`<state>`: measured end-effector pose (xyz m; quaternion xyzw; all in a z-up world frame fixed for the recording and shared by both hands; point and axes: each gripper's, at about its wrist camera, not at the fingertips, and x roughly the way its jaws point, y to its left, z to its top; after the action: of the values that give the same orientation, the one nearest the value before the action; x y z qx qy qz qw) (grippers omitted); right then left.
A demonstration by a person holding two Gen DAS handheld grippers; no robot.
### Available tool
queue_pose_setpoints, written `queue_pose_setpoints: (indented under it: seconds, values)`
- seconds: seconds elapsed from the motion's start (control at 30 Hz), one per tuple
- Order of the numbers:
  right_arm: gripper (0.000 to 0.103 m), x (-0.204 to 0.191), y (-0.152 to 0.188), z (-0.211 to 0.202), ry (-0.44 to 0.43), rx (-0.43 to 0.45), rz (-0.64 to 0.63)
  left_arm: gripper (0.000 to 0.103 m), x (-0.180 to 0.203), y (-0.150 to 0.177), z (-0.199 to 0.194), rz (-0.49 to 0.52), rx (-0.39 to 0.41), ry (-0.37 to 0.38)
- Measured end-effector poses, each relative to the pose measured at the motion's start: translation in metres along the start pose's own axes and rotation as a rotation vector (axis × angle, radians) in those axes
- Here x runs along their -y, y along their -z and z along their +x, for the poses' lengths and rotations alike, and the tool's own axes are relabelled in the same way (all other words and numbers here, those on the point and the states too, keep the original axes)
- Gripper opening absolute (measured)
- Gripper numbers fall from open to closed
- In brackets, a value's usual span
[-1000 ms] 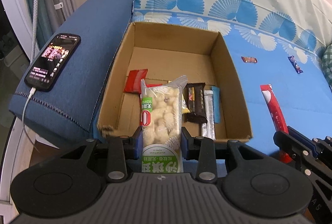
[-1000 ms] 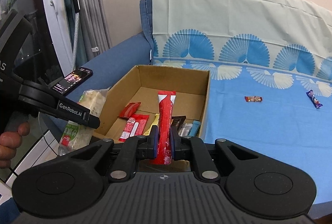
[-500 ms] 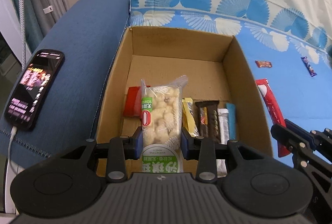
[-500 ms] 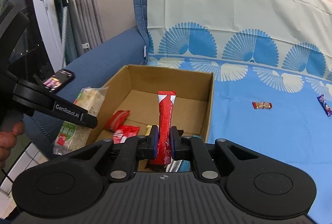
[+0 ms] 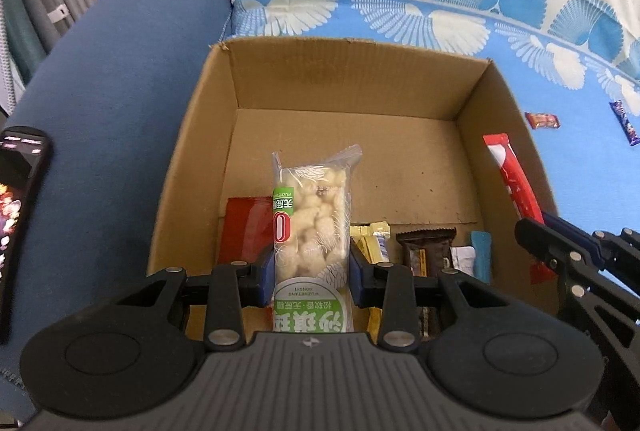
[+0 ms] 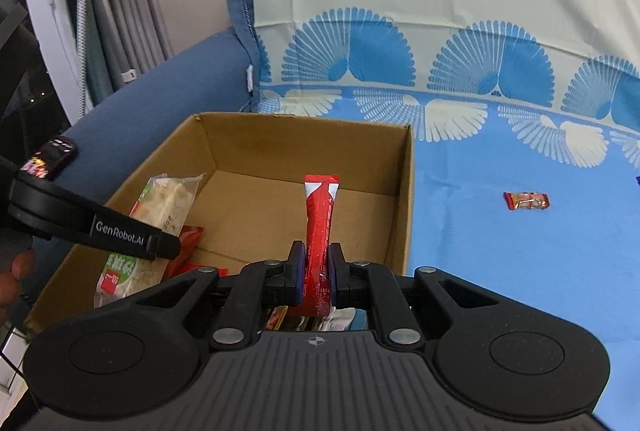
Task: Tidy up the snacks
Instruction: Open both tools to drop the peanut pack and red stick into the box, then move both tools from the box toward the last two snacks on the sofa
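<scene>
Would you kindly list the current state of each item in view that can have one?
Left gripper: shut on puffed-snack packet.
Right gripper: shut on red stick packet.
Cardboard box: open-topped, several snacks inside.
Phone: screen lit, on blue armrest.
Small red candy: lying loose on the sheet.

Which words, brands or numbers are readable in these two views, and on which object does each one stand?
"GenRobot.AI": white print on the side of the left gripper.
"0": large red digit on the puffed snack pack; its green label also carries "WUZHETANG" and Chinese characters, upside down and too small to read surely.
Red stick pack: white lettering, blurred, unreadable.
Phone: screen text unreadable.
</scene>
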<state>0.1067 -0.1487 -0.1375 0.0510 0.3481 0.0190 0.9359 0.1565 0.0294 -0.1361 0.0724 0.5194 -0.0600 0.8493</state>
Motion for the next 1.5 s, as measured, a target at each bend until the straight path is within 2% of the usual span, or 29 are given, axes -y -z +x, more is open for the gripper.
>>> queue_pose_setpoints:
  seconds: [0.2, 0.27, 0.3, 0.33, 0.37, 0.43, 0.57, 0.8, 0.93, 1.03, 1.3, 1.5]
  values:
    - [0.013, 0.007, -0.005, 0.031, -0.005, -0.034, 0.033, 0.040, 0.001, -0.007, 0.020, 0.018, -0.007, -0.020]
    - [0.015, 0.010, -0.010, 0.039, -0.029, -0.039, 0.048, 0.058, 0.002, -0.010, 0.018, 0.037, 0.034, -0.030]
    - [0.019, 0.012, -0.015, 0.041, -0.037, -0.032, 0.062, 0.087, 0.002, -0.012, 0.015, 0.044, 0.056, -0.033]
    - [0.037, 0.013, -0.019, 0.042, -0.039, -0.027, 0.072, 0.103, 0.000, -0.012, 0.010, 0.045, 0.082, -0.036]
    - [0.053, 0.014, -0.023, 0.041, -0.041, -0.021, 0.083, 0.103, -0.001, -0.012, 0.004, 0.036, 0.109, -0.052]
    - [0.067, 0.018, -0.028, 0.033, -0.034, -0.001, 0.116, 0.103, -0.004, -0.007, -0.006, 0.036, 0.128, -0.065]
    - [0.083, 0.015, -0.018, 0.005, -0.027, -0.028, 0.140, 0.103, -0.012, 0.015, -0.021, 0.009, 0.068, -0.067]
    - [0.092, -0.012, 0.024, -0.073, -0.007, -0.083, 0.127, 0.103, -0.017, 0.080, -0.076, -0.036, 0.019, -0.064]
    - [0.096, -0.024, 0.038, -0.116, -0.010, -0.056, 0.130, 0.103, -0.012, 0.116, -0.110, -0.028, 0.021, -0.054]
    - [0.096, -0.032, 0.047, -0.144, -0.013, -0.026, 0.132, 0.103, -0.007, 0.136, -0.132, -0.020, 0.052, -0.057]
    - [0.098, -0.048, 0.067, -0.204, -0.020, 0.069, 0.092, 0.103, 0.004, 0.165, -0.178, -0.006, 0.143, -0.062]
    - [0.099, -0.045, 0.074, -0.231, -0.018, 0.129, 0.100, 0.103, 0.012, 0.179, -0.200, 0.000, 0.178, -0.059]
